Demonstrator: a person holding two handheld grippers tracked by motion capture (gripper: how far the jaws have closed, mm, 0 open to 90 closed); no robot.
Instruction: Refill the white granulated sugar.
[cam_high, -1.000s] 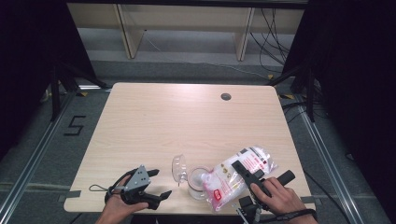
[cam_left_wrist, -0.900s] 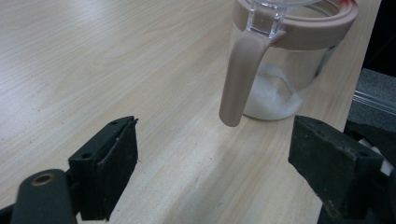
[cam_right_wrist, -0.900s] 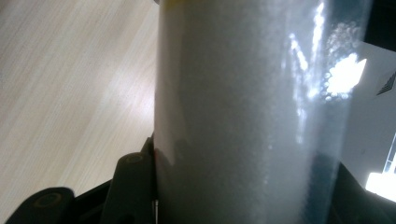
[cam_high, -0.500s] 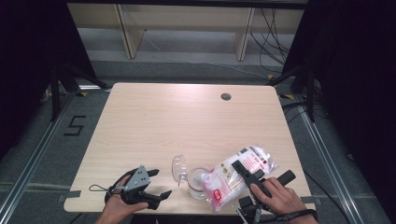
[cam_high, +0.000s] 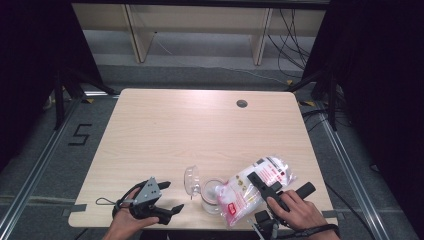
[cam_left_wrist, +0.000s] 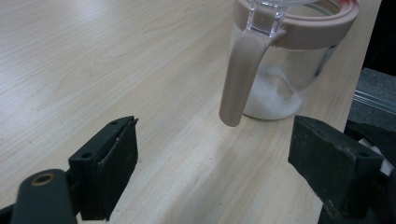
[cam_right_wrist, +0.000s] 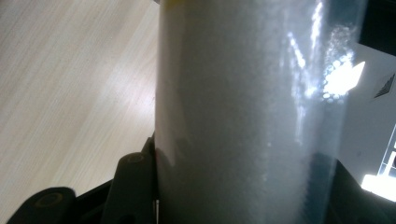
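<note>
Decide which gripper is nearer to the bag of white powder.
Right. The right gripper is clamped on the bag; the left gripper sits apart, open, beyond the jar.

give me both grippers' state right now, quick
Left gripper: open, holding nothing, jaws facing the jar.
Right gripper: shut on the bag of white powder.
</note>
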